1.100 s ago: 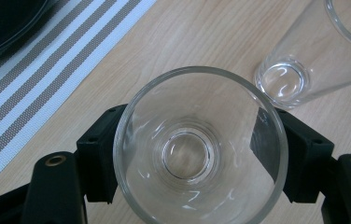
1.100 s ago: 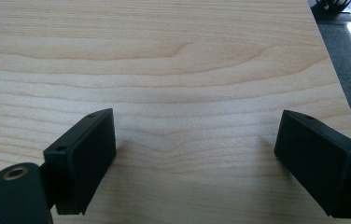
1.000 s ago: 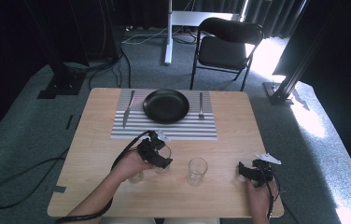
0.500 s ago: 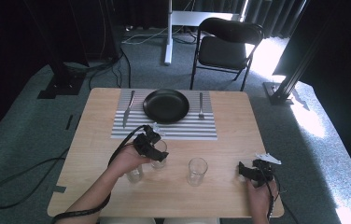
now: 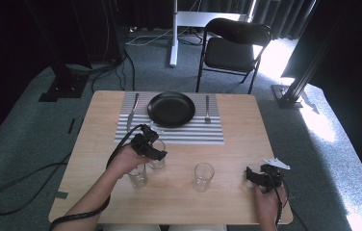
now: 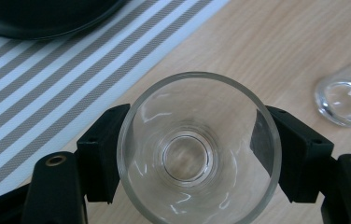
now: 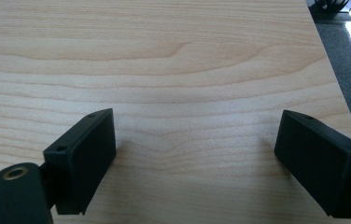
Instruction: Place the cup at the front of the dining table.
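Gripping a clear drinking glass point(image 6: 197, 149), the left hand-held gripper point(image 5: 149, 146) has its two black jaws pressed against opposite sides of the wall, just below the rim. The glass is plain and colourless, round, with a thick base that shows as a small ring deep inside; light glints run around its inner wall and the wood grain reads through it. In the high view this glass point(image 5: 158, 153) sits at the near edge of the striped placemat point(image 5: 169, 127), in the left half of the worktop point(image 5: 227, 159), partly covered by the gripper.

The left gripper view looks straight down the mouth of the glass, which the high view cannot give. It also catches the stripes of the placemat point(image 6: 47, 88), the dark curve of the black plate point(image 6: 43, 16) at the top edge, and the base of a second glass point(image 6: 341, 100) at the right.

The high view lays out what the close views miss: the black plate point(image 5: 171, 109) on the mat, a knife point(image 5: 132, 113) to its left, a fork point(image 5: 207, 109) to its right, and two more glasses, one point(image 5: 138, 175) just beside the person's left hand point(image 5: 127, 161) and one point(image 5: 203, 176) nearer the middle of the worktop.

The right hand-held gripper point(image 5: 262, 175) lies near the right front corner. The right gripper view shows its jaws point(image 7: 201, 163) spread wide apart over bare wood, with nothing between them.
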{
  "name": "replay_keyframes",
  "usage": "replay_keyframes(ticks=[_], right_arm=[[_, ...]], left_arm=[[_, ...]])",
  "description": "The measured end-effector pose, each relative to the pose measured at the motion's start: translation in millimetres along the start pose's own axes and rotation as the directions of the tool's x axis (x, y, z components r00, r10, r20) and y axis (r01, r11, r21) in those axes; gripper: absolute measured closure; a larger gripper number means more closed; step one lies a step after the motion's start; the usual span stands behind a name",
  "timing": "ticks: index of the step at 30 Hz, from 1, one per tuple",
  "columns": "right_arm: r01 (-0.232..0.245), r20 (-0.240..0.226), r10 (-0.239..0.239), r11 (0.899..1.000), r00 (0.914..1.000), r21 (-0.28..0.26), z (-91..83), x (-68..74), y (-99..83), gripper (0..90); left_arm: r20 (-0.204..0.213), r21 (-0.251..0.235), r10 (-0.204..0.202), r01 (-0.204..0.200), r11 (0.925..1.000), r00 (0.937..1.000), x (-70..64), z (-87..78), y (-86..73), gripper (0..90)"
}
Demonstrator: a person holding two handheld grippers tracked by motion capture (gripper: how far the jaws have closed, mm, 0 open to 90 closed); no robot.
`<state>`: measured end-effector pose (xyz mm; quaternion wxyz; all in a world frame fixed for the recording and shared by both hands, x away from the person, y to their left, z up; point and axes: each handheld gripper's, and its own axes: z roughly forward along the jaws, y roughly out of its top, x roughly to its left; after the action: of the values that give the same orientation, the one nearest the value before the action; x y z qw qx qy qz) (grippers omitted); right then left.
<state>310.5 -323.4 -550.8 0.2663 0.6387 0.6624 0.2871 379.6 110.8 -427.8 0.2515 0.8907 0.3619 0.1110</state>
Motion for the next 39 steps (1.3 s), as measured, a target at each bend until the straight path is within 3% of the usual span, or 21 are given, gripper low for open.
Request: replay_keyframes(ticks=[4, 8, 16, 20, 27, 35, 39], right_arm=[[-0.001, 0.0, 0.001, 1.0, 1.0, 0.0, 0.0, 0.1, 0.0, 12.0], [-0.001, 0.0, 0.001, 1.0, 1.0, 0.0, 0.0, 0.0, 0.0, 12.0], [-0.002, 0.0, 0.002, 1.0, 1.0, 0.001, 0.0, 0.1, 0.0, 12.0], [-0.002, 0.0, 0.002, 1.0, 1.0, 0.001, 0.0, 0.1, 0.0, 12.0], [-0.002, 0.001, 0.002, 1.0, 1.0, 0.001, 0.0, 0.0, 0.0, 12.0], [-0.003, 0.001, 0.003, 1.0, 1.0, 0.001, 0.0, 0.1, 0.0, 12.0], [-0.003, 0.001, 0.003, 1.0, 1.0, 0.001, 0.0, 0.1, 0.0, 12.0]], left_arm=[[0.002, -0.004, -0.039, 0.039, 0.9992, 0.9992, 11.4, -1.1, 0.5, 29.1], [-0.028, 0.0, -0.047, 0.047, 0.9989, 0.9985, 19.9, -1.6, 2.4, 29.1], [-0.06, -0.019, -0.122, 0.121, 0.9925, 0.9907, 40.9, -2.9, 4.4, 29.1], [-0.079, -0.017, -0.138, 0.137, 0.9904, 0.9873, 49.6, -3.1, 6.7, 29.1], [-0.094, -0.057, -0.197, 0.193, 0.9796, 0.9759, 62.6, -2.8, 9.7, 29.1], [-0.128, -0.073, -0.236, 0.228, 0.971, 0.9633, 79.6, -2.1, 17.9, 29.1], [-0.112, -0.072, -0.267, 0.26, 0.9629, 0.9572, 88.0, -1.1, 21.9, 29.1]])
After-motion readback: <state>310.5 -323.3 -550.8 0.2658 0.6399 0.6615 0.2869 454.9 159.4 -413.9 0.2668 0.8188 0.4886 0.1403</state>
